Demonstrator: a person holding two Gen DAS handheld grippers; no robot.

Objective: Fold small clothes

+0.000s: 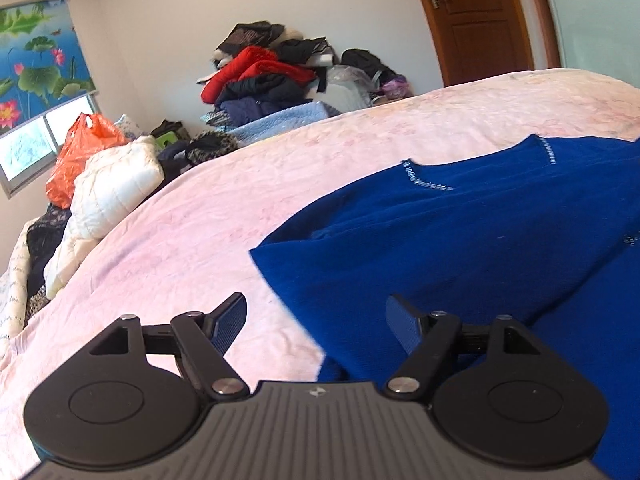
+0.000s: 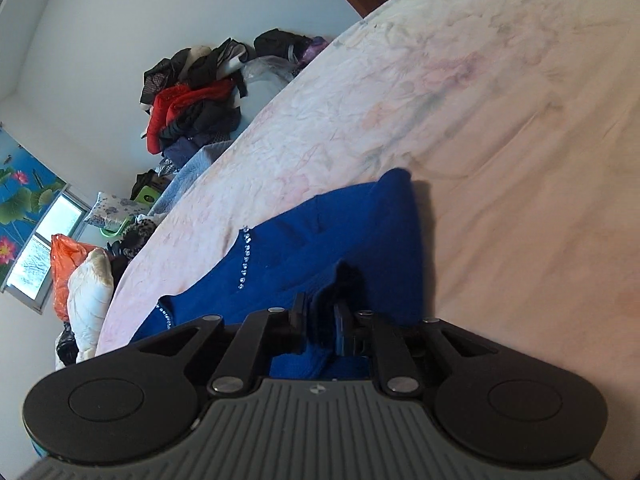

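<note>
Right tool (image 2: 323, 320) pinches a fold of the blue sweater (image 2: 340, 236) on the bed (image 2: 500, 120); left tool (image 1: 316, 320) gapes empty above its edge. Thin pinch may slip, undoing the fold.

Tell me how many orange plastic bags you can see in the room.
1. The orange plastic bag sits beside the window, next to a white padded bundle. The clothes pile could hide others.
</note>
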